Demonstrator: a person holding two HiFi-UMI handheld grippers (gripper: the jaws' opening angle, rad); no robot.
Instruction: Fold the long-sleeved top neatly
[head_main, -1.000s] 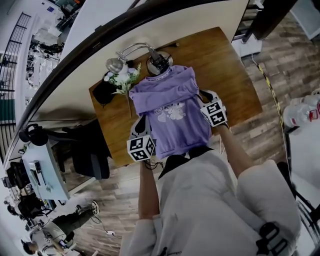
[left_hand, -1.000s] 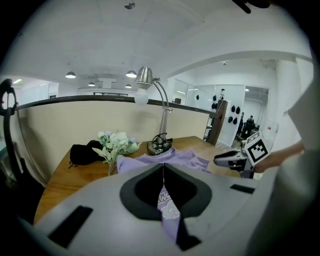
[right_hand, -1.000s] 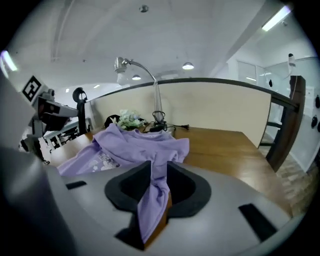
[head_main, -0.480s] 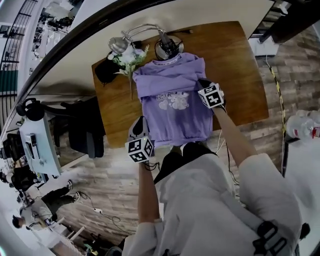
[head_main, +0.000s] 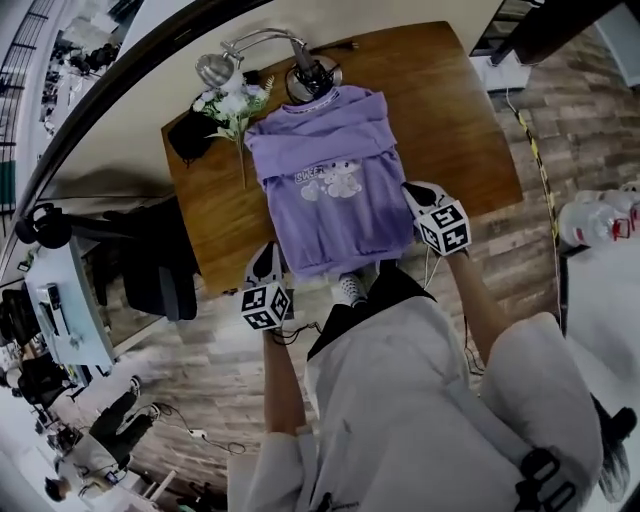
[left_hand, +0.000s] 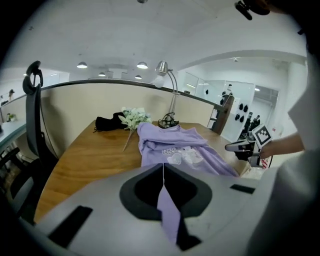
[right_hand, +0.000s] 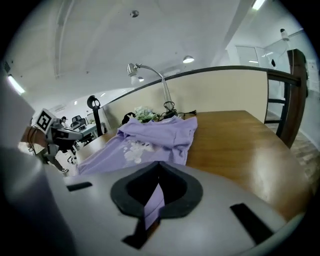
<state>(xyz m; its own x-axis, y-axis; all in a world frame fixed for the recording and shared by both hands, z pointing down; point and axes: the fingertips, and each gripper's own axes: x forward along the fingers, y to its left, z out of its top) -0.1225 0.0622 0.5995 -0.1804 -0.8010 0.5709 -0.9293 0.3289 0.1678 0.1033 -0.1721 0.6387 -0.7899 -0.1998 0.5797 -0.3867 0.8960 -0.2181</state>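
The purple long-sleeved top (head_main: 335, 195) is lying face up along the middle of the wooden table (head_main: 470, 130). Its collar is pointing at the table's far edge and its hem is reaching the near edge. The upper part is sitting in loose folds above the cartoon print.

The left gripper (head_main: 267, 255) is hanging at the table's near left corner. In the left gripper view its jaws are clenching a strip of purple cloth (left_hand: 169, 212) from the top. The right gripper (head_main: 413, 192) is hovering over the table's near half, at the top's right side. Its jaws are likewise pinching a fold of the same cloth (right_hand: 154, 202).

A desk lamp (head_main: 215, 68), a bunch of white flowers (head_main: 228, 103) and a black bundle (head_main: 185, 140) are crowding the table's far left corner.
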